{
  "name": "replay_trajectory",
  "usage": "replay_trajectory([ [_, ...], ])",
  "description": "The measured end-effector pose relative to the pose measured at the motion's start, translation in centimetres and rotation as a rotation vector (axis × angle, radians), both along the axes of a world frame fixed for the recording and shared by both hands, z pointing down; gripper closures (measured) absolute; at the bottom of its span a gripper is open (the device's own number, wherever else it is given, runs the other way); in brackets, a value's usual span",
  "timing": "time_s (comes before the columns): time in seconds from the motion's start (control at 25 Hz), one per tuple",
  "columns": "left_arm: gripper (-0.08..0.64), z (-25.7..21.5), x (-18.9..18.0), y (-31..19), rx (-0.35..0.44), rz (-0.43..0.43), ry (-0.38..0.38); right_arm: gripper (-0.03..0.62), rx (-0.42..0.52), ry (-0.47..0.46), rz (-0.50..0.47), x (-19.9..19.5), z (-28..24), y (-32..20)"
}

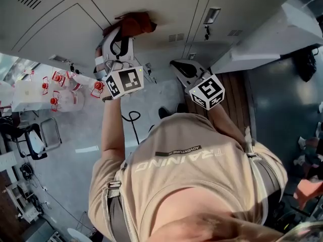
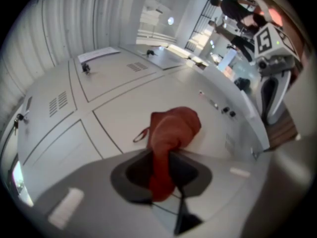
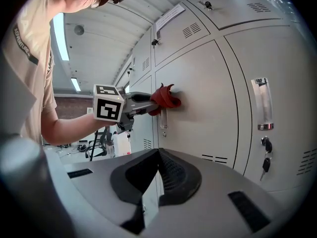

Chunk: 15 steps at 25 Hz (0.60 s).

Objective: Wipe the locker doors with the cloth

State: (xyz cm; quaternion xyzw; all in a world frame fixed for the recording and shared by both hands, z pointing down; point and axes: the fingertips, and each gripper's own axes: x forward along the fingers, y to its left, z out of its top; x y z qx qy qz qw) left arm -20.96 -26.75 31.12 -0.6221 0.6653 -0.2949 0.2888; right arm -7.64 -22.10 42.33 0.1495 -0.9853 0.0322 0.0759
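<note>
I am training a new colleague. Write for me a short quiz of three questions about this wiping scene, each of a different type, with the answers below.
1. True or false: the left gripper is shut on the red cloth.
2. Choose one. The red cloth is pressed against: A) a locker door; B) the floor; C) a chair.
3. Fill in the gap: the jaws of the right gripper stand ____, with nothing between them.

Key: 1 true; 2 A; 3 together.
</note>
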Motion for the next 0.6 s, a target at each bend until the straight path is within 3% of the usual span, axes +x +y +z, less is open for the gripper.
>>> replay_trajectory([
  [0.32, 0.48, 7.6, -0.2, -0.5, -0.113, 0.02, 0.028, 0.578, -0.014, 0.022, 0.029, 0.1, 0.9, -0.3],
  [0.6, 0.48, 9.2, -0.2, -0.3, -0.084, 0.013, 0.064, 0.578, -0.019, 0.033, 0.043, 0.8, 1.4, -0.5],
])
